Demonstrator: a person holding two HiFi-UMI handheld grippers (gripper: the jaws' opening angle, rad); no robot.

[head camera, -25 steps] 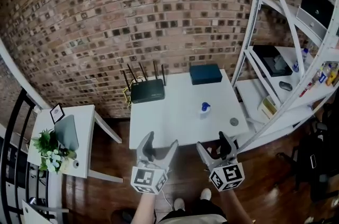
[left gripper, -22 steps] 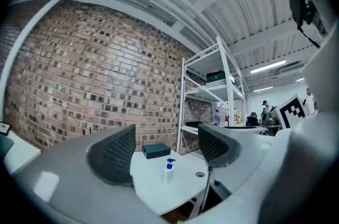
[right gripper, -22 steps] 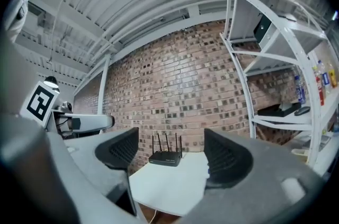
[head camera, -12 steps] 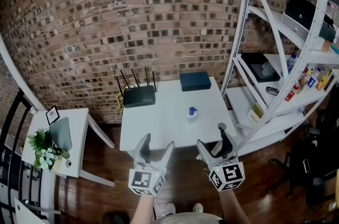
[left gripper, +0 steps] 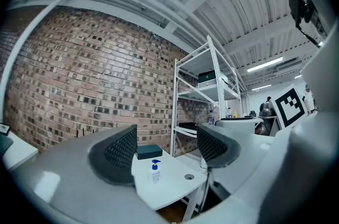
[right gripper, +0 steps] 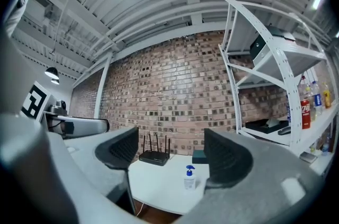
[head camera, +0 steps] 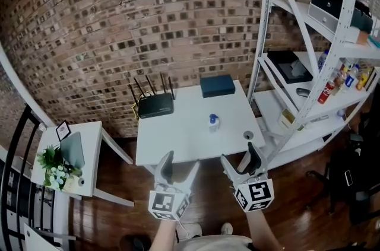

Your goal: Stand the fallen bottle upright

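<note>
the white square table [head camera: 178, 140] stands against the red brick wall [head camera: 148, 18], with a white metal shelving rack [head camera: 265, 36] just to its right. a small clear bottle with a blue pump top [head camera: 214, 121] stands upright on the table, right of centre and about midway between the near and far edges. nothing touches it. a black router with four antennas [head camera: 155, 106] sits at the far left of the table, and a dark teal flat box [head camera: 217, 85] lies at the far edge, beyond the bottle. a small round grey disc [head camera: 248, 135] lies near the table's right edge, near and to the right of the bottle.

the left gripper [head camera: 180, 162] hangs short of the table's near edge, above the dark wooden floor [head camera: 208, 196]. its jaws are spread wide with nothing between them. in the left gripper view the bottle [left gripper: 154, 170] shows far off through the gap, upright on the table [left gripper: 169, 188], with the box [left gripper: 149, 151] behind it and the disc [left gripper: 188, 177] to its right.

the right gripper [head camera: 241, 158] is level with the left gripper, to its right and also short of the near edge. its jaws are wide apart and empty. in the right gripper view the bottle [right gripper: 189, 177] stands upright ahead, and the router [right gripper: 154, 156] is far to the left.

a small white side table [head camera: 89, 143] with a green plant [head camera: 54, 167] stands well apart, at the far left.
</note>
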